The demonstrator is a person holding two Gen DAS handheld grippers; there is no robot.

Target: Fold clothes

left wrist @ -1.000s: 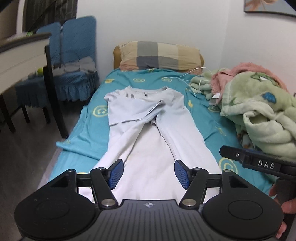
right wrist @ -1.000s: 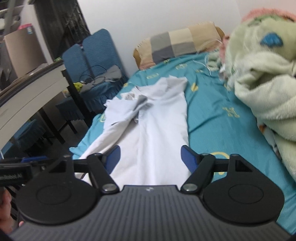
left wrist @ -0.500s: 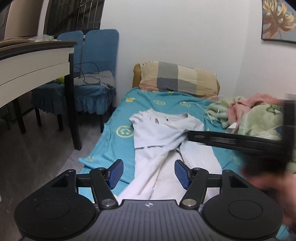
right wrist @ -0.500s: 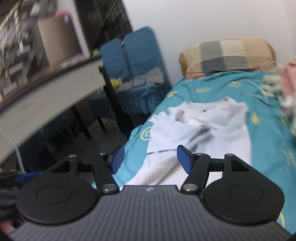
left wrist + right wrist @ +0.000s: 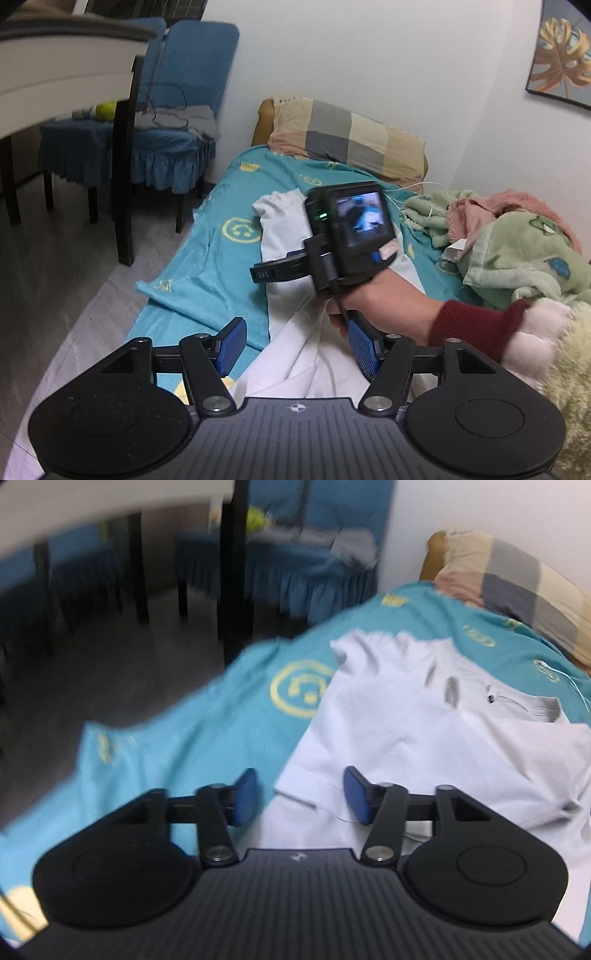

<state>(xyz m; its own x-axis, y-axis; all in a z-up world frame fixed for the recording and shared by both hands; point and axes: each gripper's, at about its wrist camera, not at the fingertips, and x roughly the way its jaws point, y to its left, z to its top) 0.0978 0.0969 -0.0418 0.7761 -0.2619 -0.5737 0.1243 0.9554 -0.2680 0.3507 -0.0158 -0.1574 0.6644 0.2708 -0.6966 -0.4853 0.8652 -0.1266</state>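
Note:
A white T-shirt lies spread on the teal bed sheet, with its collar toward the pillow and one sleeve folded in over the chest. My right gripper is open just over the shirt's left edge, and a stitched hem shows between its fingers. I cannot tell whether they touch the cloth. My left gripper is open above the shirt's lower part. In the left wrist view a hand holds the right tool, whose camera block hides the shirt's middle.
A checked pillow lies at the bed's head. Green and pink blankets are heaped along the right side. Blue-covered chairs and a table with a dark leg stand left of the bed. Bare floor lies beside it.
The right gripper has swung across in front of the left camera and come down at the shirt's left edge. The left gripper's view has turned left and drawn back. Both stay open.

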